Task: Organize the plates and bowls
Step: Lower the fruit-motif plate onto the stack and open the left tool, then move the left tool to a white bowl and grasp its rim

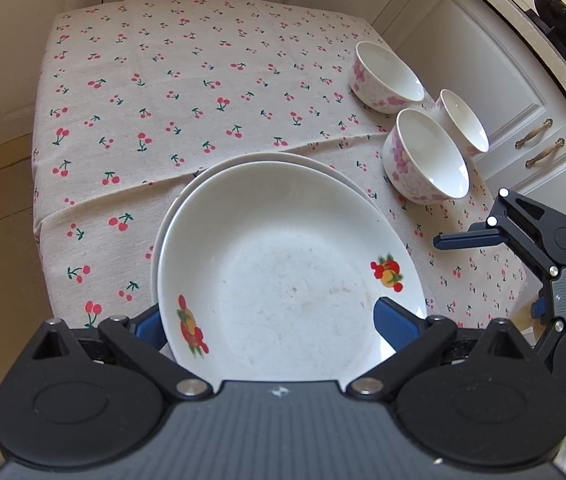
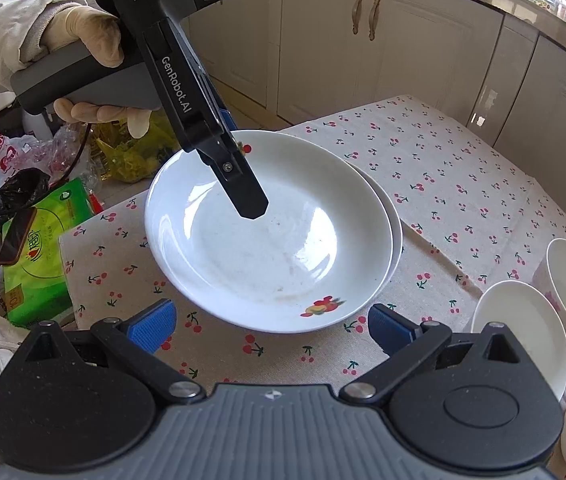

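Here, white fruit-printed plate point(image 1: 283, 264), scuffed.

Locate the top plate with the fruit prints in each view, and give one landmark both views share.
Left wrist: top plate fills the lower centre, between the left gripper's fingers.
Right wrist: it sits centre frame, left gripper finger over it.
Shared landmark: the cherry tablecloth.

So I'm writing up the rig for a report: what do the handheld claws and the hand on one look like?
Both claws, left and right, are black with blue ribbed pads and silver pivot screws. The left one has a grey handle and white "GenRobot.AI" and "DAS" lettering. The hand wears a cream glove and a pale sleeve.
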A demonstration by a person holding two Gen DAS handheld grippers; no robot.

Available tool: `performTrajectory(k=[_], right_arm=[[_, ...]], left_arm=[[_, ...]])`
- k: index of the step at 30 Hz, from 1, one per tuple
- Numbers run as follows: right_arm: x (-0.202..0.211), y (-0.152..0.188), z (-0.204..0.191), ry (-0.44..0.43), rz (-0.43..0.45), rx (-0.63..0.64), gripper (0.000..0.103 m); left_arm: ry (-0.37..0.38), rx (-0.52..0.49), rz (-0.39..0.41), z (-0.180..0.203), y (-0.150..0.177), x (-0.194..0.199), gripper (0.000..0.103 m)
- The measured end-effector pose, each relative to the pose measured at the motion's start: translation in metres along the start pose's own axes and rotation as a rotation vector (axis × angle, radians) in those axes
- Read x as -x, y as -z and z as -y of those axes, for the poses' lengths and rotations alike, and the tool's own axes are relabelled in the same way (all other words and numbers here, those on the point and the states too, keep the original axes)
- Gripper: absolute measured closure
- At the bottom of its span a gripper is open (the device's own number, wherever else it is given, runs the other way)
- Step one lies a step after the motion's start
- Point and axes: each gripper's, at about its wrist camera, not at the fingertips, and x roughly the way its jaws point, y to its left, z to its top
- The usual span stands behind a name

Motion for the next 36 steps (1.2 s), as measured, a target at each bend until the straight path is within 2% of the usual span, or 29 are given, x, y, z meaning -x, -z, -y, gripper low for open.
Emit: performTrajectory(k=[8, 16, 22, 25, 30, 36], right_arm=[[0.004, 0.01, -0.005, 0.116, 0.006, -0.012, 0.0], [0.016, 0.026, -0.01, 0.248, 0.063, -0.058, 0.0], [0.019, 0.039, -0.012, 0.334, 0.062, -0.109, 0.0], [0.022, 0.046, -0.012, 0.349, 0.062, -0.143, 0.0], [0.029, 0.056, -0.012, 0.39, 0.081, -0.198, 0.0], [0.041, 0.069, -0.015, 0.435, 0.125, -0.247, 0.0]], left_arm=[[-0.014, 0.004, 0.023, 0.001, 0.005, 0.003, 0.003], [-0.054, -0.017, 0.066, 0.007, 0.013, 0.005, 0.003], [-0.108, -0.029, 0.082, 0.012, 0.017, 0.008, 0.003], [-0.142, -0.037, 0.088, 0.012, 0.022, 0.008, 0.003], [-0.204, -0.096, 0.138, 0.024, 0.032, 0.014, 0.003], [-0.185, -0.164, 0.236, 0.055, 0.043, 0.023, 0.002]])
